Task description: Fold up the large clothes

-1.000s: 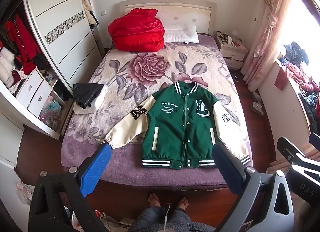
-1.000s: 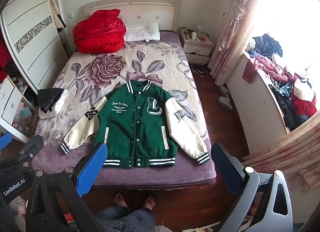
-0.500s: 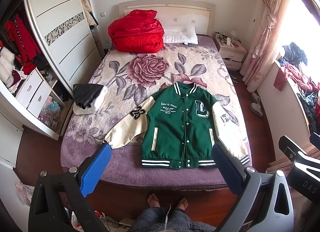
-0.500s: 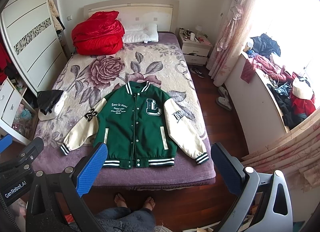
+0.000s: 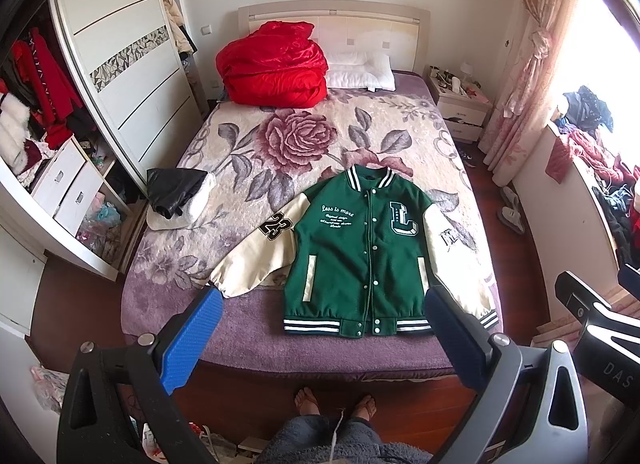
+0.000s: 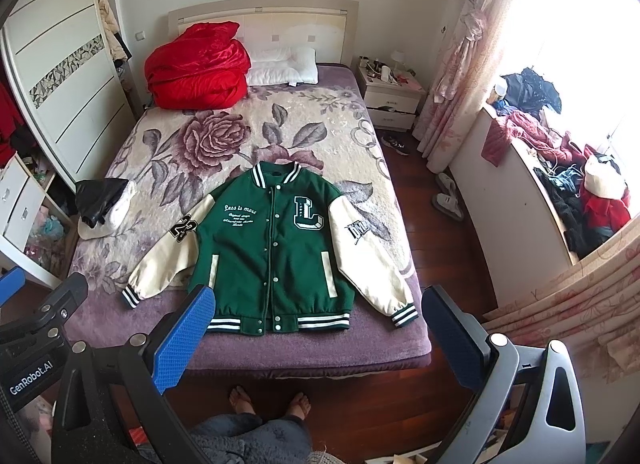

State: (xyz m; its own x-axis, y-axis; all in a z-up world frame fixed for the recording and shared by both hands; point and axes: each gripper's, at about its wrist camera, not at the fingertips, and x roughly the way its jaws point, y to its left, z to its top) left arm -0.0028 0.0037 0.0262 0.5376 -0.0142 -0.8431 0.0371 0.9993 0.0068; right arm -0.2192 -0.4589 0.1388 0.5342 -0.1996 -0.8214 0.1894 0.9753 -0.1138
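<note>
Hovering above the bed's foot, left gripper (image 5: 320,328) and right gripper (image 6: 318,324) gape wide, clear of the jacket (image 5: 360,252).

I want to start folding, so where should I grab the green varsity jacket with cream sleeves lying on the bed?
Probably take the green varsity jacket by its striped sleeve cuffs, coming from the foot of the bed: it lies flat, front up, both sleeves angled outward with cuffs nearest the open grippers.

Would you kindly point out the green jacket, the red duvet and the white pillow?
green jacket (image 5: 360,256), left wrist view, on its buttoned front.
red duvet (image 5: 276,67), left wrist view, middle of the bundle.
white pillow (image 6: 284,65), right wrist view, its top face.
</note>
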